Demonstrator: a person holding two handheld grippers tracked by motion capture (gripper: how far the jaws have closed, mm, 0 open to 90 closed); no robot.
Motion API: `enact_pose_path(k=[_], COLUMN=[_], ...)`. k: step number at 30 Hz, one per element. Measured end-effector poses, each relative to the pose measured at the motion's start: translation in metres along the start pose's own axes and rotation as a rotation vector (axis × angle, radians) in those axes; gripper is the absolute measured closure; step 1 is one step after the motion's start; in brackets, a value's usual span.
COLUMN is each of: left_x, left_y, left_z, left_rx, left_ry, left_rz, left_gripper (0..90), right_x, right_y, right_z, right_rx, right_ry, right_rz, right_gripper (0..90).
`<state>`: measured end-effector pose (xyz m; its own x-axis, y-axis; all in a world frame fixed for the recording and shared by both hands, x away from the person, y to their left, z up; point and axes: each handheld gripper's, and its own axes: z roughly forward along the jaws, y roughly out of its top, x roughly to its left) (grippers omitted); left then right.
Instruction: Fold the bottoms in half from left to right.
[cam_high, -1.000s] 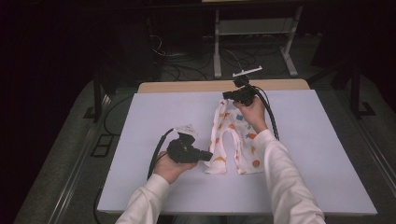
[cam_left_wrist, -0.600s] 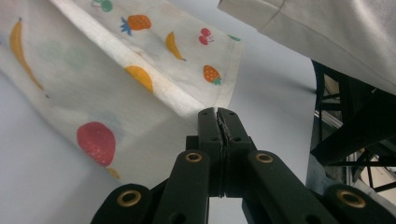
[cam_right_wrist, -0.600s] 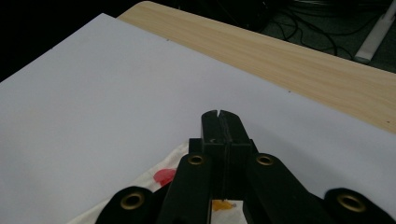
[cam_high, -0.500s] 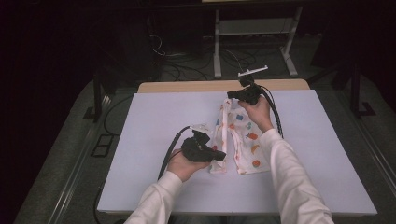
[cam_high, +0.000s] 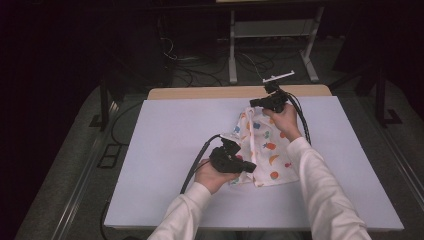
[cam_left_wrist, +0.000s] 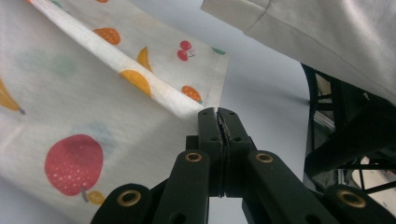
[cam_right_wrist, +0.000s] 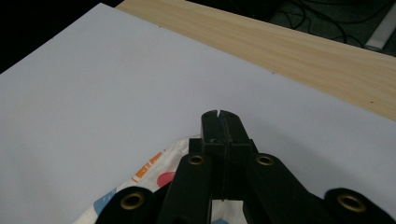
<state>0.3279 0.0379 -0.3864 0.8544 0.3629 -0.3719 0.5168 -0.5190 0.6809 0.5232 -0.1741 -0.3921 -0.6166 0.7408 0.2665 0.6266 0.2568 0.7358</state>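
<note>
White fruit-print fabric cloth (cam_high: 262, 150) lies mid white worktop (cam_high: 165, 150), partly folded. Left tongs (cam_high: 248, 168) clamped on near folded edge; right tongs (cam_high: 256, 103) clamped on far edge.

You have nothing to read here: no words, brand names, numbers or signs stand on anything in your views. The white cotton cloth printed with coloured fruit (cam_high: 265, 150), pinched in your left gripper (cam_left_wrist: 218, 122) and your right gripper (cam_right_wrist: 218, 122), carries only pictures of strawberries, bananas, oranges and cherries beside the jaws, with no lettering among them.
</note>
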Motion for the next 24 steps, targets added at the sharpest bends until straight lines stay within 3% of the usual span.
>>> enact_pose_path(k=[15, 24], left_x=[-0.007, -0.006], left_y=[0.023, 0.029], left_z=[0.037, 0.056], left_rx=[0.014, 0.014], left_ry=[-0.027, -0.046], left_rz=[0.015, -0.005], left_gripper=[88.2, 88.2], right_x=[-0.027, -0.035], right_y=[-0.013, -0.017], right_z=[-0.007, -0.009], right_rx=[0.008, 0.021], right_ry=[0.016, 0.012], right_rz=[0.032, 0.030], right_gripper=[88.9, 88.9])
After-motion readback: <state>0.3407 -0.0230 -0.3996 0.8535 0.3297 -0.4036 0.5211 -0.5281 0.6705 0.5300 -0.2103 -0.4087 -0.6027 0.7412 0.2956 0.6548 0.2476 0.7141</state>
